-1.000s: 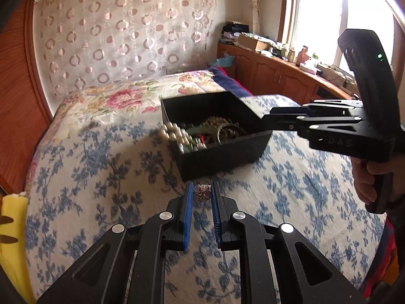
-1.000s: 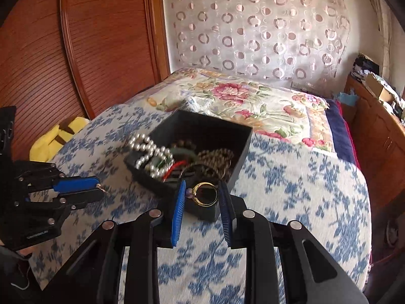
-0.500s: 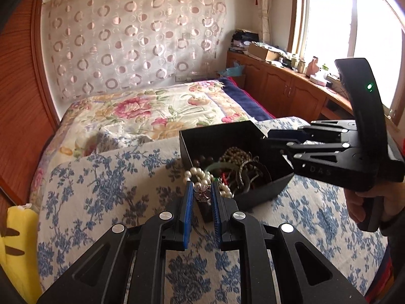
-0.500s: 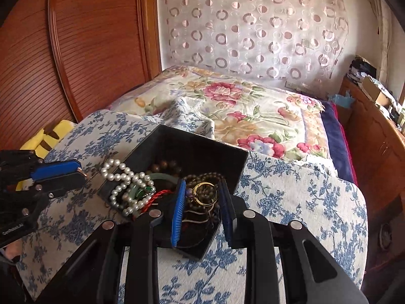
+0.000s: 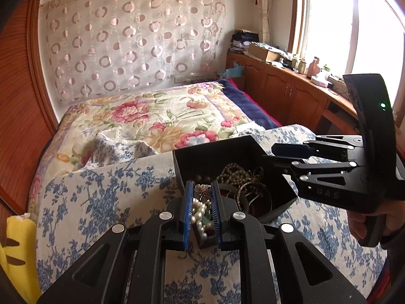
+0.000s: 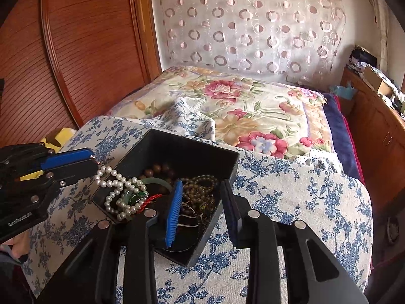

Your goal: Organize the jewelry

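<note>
left tool (image 5: 200, 195) pinched brooch (image 5: 202, 192) directly above box's (image 6: 215, 217) near-left corner | right tool (image 6: 201, 190) jaws opening, nothing between, over box

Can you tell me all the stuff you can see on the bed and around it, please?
black box: one, black, on the blue-flowered cover, full of jewelry
pearl necklace: one, white, draped over the box's left edge
brown bead strands: a tangle, brown, inside the box
small ring: one, silvery, pinched in the left gripper
flowered quilt: one, cream and pink, behind the box
yellow toy: one, beside the bed
left gripper: shut on the ring, above the box
right gripper: jaws opening, nothing between them, over the box
</note>
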The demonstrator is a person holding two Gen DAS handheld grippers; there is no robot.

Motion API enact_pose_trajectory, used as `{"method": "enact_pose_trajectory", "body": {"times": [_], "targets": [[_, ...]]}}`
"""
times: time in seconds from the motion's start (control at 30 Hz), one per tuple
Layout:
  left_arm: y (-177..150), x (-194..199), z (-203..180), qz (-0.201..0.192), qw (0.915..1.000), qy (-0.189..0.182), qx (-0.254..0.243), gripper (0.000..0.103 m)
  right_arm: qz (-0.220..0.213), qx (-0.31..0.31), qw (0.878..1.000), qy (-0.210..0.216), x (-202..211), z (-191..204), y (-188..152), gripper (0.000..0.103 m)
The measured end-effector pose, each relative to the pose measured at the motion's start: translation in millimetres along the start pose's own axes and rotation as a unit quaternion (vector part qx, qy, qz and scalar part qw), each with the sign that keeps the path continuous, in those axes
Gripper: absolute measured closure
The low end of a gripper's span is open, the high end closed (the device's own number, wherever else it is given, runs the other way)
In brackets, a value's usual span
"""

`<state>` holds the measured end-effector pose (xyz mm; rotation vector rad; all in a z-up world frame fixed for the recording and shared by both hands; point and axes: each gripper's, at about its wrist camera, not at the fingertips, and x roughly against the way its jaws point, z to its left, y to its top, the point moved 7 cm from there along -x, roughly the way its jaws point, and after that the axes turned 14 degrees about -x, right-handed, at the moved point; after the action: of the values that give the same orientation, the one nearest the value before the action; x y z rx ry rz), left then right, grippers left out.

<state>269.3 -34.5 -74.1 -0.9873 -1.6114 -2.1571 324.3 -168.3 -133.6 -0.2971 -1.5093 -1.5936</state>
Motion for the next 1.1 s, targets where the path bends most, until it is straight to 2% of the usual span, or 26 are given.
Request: {"method": "enact_pose_trajectory", "body": {"times": [0.27, 0.4, 0.5, 0.63, 0.77, 0.83, 0.87, 0.93, 1.0, 1.1], "targets": [[9, -9, -9, 0.001, 1.0000, -0.001, -0.004, 0.089, -0.004, -0.006, 1.000, -0.006, 9, -11, -5, 0.069], [10, -4, -13, -0.005, 1.0000, 0.004, -0.006, 0.071, -0.014, -0.011, 1.000, -0.018, 17, -16, -9, 0.069], [5, 1, -15, -0.006, 1.0000, 0.004, -0.002, 0.070, -0.026, -0.015, 0.999, -0.019, 25, -16, -13, 0.069], [-4, 15, -20, -0.011, 0.9999, 0.009, -0.002, 0.061, -0.040, -0.018, 0.999, -0.017, 38, -16, -18, 0.069], [-11, 33, -24, -0.021, 0.9996, 0.016, -0.007, 0.038, -0.053, -0.022, 0.998, -0.011, 51, -11, -23, 0.069], [-15, 45, -27, -0.029, 0.9994, 0.017, -0.008, 0.023, -0.060, -0.022, 0.998, -0.008, 59, -10, -27, 0.069], [-16, 49, -27, -0.031, 0.9993, 0.020, -0.006, 0.020, -0.062, -0.022, 0.998, -0.008, 62, -8, -30, 0.068], [-20, 58, -29, -0.034, 0.9990, 0.029, -0.004, 0.012, -0.065, -0.026, 0.998, -0.008, 68, -5, -35, 0.060], [-23, 64, -28, -0.036, 0.9988, 0.034, -0.001, 0.008, -0.073, -0.032, 0.997, -0.007, 76, -3, -42, 0.046], [-29, 74, -29, -0.037, 0.9980, 0.051, 0.001, 0.008, -0.080, -0.037, 0.996, -0.009, 83, 0, -50, 0.031]]}}
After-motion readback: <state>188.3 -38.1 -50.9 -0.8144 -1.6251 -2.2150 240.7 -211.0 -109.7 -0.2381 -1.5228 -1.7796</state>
